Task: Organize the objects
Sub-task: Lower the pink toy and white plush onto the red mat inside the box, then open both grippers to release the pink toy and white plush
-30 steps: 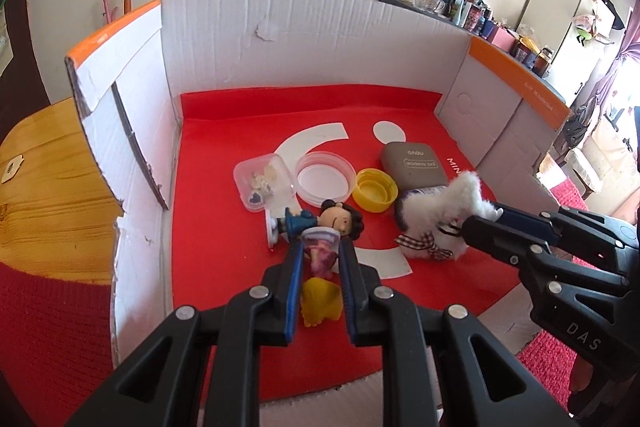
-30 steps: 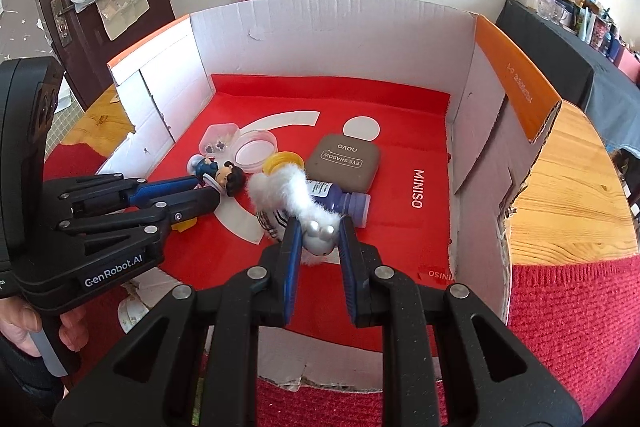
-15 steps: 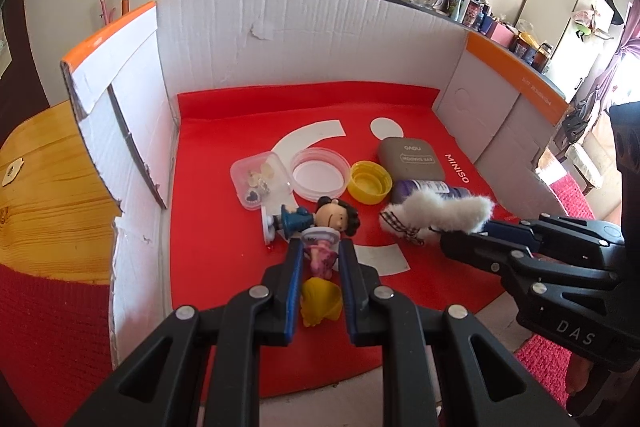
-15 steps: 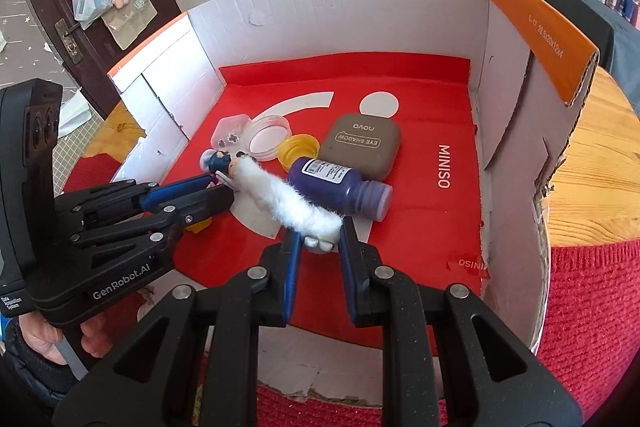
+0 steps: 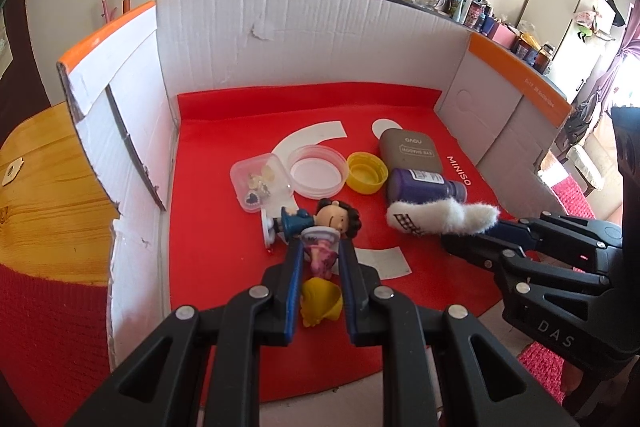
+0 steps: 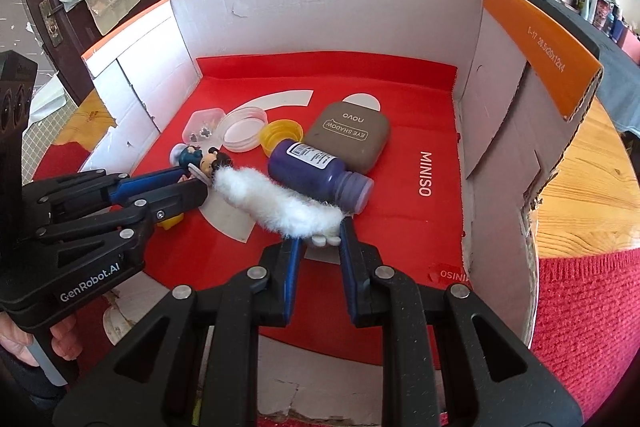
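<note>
The white fluffy plush toy with a small checked bow point(image 6: 276, 203) has changed its pose; a second ago it stood bunched and upright in front of the purple plastic bottle with a white label point(image 6: 316, 175), and now it is stretched long and lies low, just beside this bottle on its near side, the bow end toward the figurines; the right gripper point(image 6: 320, 247) keeps its jaws closed on the toy's pale end, so in my judgement the toy is being laid down next to the bottle and its release is the step that remains; the left gripper point(image 5: 320, 259) has not moved and stays clamped on a small pink figurine with a white rim point(image 5: 320, 253), which stands left of the bottle, touching the lying doll with dark hair and blue dress point(image 5: 320, 221); a yellow plastic piece point(image 5: 320, 303) sits between the left jaws, nearer to the camera; behind the bottle rests the grey-brown eye shadow case point(image 6: 348, 137), and left of it the yellow screw cap point(image 6: 280, 135), the clear round lid point(image 6: 244, 129) and the small clear box with trinkets point(image 6: 202, 125); all these are grouped on the red floor of the open cardboard box point(image 6: 320, 15); the plush looks soft and limp, so it may sag or roll when freed.
</note>
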`<act>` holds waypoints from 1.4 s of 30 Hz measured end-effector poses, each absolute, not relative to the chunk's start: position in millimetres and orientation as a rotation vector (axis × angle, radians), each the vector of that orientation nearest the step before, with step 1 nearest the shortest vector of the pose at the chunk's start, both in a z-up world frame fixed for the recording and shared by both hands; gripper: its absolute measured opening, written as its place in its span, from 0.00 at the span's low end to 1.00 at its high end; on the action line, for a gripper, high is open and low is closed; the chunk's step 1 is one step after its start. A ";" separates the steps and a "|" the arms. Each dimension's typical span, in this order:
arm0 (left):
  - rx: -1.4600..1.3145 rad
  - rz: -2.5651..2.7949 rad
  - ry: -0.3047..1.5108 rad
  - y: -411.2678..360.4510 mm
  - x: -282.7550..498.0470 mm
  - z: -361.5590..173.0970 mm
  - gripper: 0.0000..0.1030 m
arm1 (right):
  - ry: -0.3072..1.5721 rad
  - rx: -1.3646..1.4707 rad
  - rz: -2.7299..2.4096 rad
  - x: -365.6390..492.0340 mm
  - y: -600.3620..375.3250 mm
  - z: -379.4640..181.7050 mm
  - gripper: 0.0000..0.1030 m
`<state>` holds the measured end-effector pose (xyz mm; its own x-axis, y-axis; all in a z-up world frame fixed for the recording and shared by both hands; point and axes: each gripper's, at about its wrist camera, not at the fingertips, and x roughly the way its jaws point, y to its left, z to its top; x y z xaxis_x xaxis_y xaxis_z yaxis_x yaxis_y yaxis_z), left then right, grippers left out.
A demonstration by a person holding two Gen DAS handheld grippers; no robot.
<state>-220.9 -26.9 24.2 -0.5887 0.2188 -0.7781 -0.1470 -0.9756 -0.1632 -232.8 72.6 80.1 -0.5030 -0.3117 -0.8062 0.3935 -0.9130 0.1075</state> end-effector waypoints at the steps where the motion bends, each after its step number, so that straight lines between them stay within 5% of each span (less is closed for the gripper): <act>1: -1.308 2.625 -0.118 -26.8 -221.1 23.9 0.18 | 0.122 1.268 -2.414 -232.7 72.9 80.1 0.17; 21: -1.286 2.633 -0.135 -26.5 -208.2 29.2 0.29 | 0.105 1.256 -2.378 -220.6 72.0 85.5 0.27; 25: -1.279 2.638 -0.139 -27.7 -203.9 31.8 0.29 | 0.103 1.237 -2.382 -216.7 71.2 88.8 0.58; 32: -1.273 2.646 -0.152 -30.8 -198.1 34.7 0.30 | 0.101 1.222 -2.393 -212.3 72.5 92.9 0.59; 42: -1.247 2.668 -0.152 -32.7 -190.3 40.9 0.42 | 0.099 1.198 -2.401 -204.6 74.0 98.3 0.60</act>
